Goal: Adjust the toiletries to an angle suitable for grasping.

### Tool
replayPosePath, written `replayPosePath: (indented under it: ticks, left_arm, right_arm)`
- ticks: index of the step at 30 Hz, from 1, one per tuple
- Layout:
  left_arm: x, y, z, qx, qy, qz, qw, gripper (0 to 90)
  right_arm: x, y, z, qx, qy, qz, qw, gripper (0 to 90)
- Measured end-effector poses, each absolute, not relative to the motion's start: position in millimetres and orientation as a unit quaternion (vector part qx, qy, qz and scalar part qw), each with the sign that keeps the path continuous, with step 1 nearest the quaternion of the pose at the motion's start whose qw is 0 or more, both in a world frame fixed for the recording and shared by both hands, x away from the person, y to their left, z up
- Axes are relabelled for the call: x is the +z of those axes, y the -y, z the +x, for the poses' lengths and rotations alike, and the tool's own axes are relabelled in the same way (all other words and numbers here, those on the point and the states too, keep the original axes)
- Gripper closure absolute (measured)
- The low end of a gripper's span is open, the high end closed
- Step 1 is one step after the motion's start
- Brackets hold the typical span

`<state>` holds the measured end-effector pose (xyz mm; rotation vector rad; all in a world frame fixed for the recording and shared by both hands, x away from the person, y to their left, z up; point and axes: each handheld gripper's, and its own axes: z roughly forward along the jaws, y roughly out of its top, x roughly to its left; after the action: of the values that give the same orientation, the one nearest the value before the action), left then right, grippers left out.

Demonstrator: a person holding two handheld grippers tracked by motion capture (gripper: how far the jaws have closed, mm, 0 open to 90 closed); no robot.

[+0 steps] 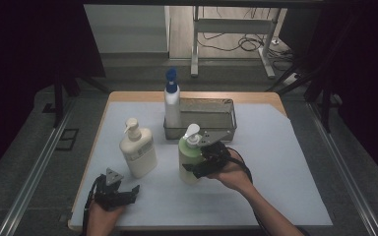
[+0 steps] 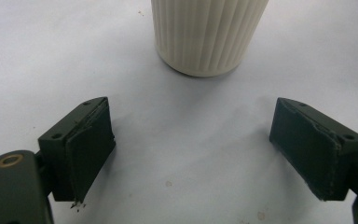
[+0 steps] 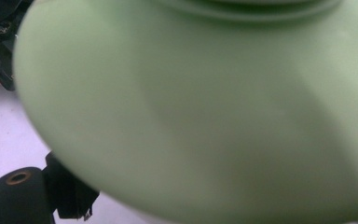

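The left gripper [image 1: 120, 192] rests on the white surface [image 1: 285, 162] at the near edge, near-left of the green bottle [image 1: 190, 162] and well apart from it. In the left gripper view its fingers [image 2: 91, 149] stand wide apart with nothing between them, only bare surface, and the ribbed base of the cream bottle [image 2: 209, 35] stands just beyond them, untouched.

The right gripper [image 1: 207, 164] is at the green bottle, on its right side, with the hand [image 1: 231, 172] behind it and a black cable looping off toward the near edge. In the right gripper view the green bottle [image 3: 205, 107] presses close against the camera, a smooth pale green curve, blurred, and only one finger [image 3: 70, 193] shows at the lower left beside the bottle wall. Whether the fingers are closed on the bottle cannot be told.

The green bottle stands upright near the middle of the surface, with a white pump head. The cream bottle [image 1: 138, 150], also pump-topped and upright, stands to its left, apart from it. Just behind the green bottle sits a grey metal tray [image 1: 226, 110], and a white spray bottle [image 1: 172, 103] with a blue top stands at the tray's left end. Beyond the surface, a table frame [image 1: 229, 29] and cables lie on the floor.
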<state>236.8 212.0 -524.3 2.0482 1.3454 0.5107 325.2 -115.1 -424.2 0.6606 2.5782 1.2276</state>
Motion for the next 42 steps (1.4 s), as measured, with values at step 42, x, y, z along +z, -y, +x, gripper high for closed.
replayPosePath:
  ticks: [42]
  left_arm:
    - [-524, -212, 237, 0.193, -0.511, 0.776, 0.315, 13.1]
  right_arm:
    - [-355, 126, 357, 0.418, -0.861, 0.251, 0.143, 12.0]
